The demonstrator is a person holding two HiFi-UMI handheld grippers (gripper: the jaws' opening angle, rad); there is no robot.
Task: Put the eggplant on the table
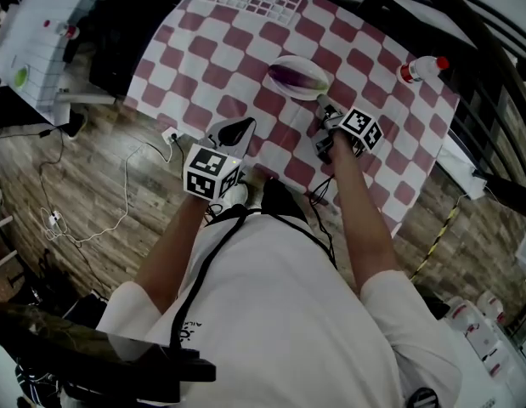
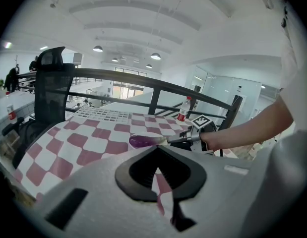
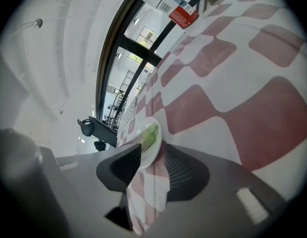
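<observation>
A purple eggplant (image 1: 295, 76) with a green stem lies on a white plate (image 1: 324, 86) on the red-and-white checked table (image 1: 203, 58). My right gripper (image 1: 322, 105) is at the plate's near rim, open. In the right gripper view the plate's edge (image 3: 143, 157) and the eggplant's green stem (image 3: 150, 134) show in the gap between the jaws (image 3: 152, 147), and the pads do not press on them. My left gripper (image 1: 240, 127) hovers over the table's near edge, shut and empty. From the left gripper view (image 2: 155, 150) I see the eggplant (image 2: 141, 141) and the right gripper (image 2: 182, 139) beside it.
A plastic bottle with a red cap (image 1: 420, 68) lies at the table's far right. A black office chair (image 1: 118, 32) stands left of the table, and a black railing (image 2: 143, 81) runs behind it. Cables (image 1: 84, 219) trail on the wooden floor at the left.
</observation>
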